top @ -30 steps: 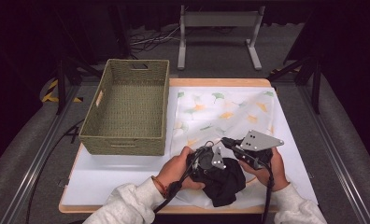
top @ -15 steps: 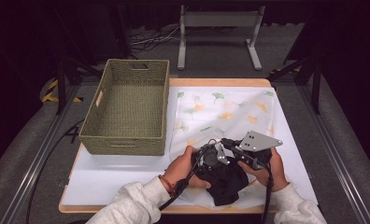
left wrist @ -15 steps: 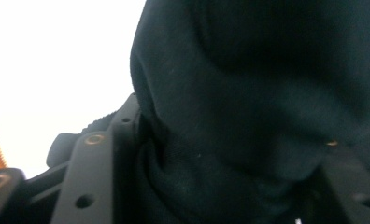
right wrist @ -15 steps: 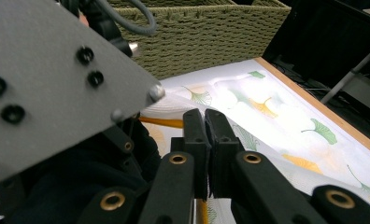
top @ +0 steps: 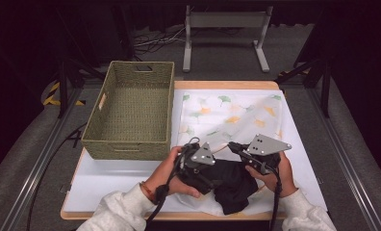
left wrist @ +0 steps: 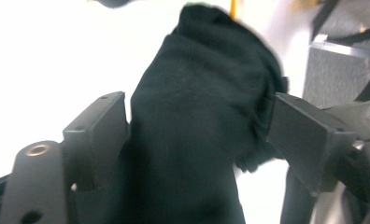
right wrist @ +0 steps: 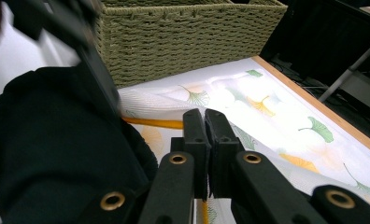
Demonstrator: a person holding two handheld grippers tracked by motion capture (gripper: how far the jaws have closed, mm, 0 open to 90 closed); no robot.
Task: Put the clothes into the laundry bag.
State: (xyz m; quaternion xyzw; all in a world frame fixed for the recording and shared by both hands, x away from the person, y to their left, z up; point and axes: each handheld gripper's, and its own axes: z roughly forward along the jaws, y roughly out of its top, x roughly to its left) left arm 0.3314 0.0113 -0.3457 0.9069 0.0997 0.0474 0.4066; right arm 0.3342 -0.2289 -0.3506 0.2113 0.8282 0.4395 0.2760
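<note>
- Basically, left gripper: fingers have just been opening, now spread wide with the black garment bulging between them; cloth brushes both inner faces, but whether they're pressing on it I can't tell.
- Right gripper: fingers shut flat together; nothing visible between them at the tips, and the lower part of the seam is hidden.
- Garment's lower part is cut off in the left gripper view; in the high view it's a dark lump with folds unreadable, partly under both grippers.
- Garment lies on the leaf-print cloth at the near table edge, between both hands.
- Left hand angles in from the lower left, right hand from the lower right, grippers pointed toward each other.
- Count: one garment, one printed cloth, one woven basket, two grippers.
</note>
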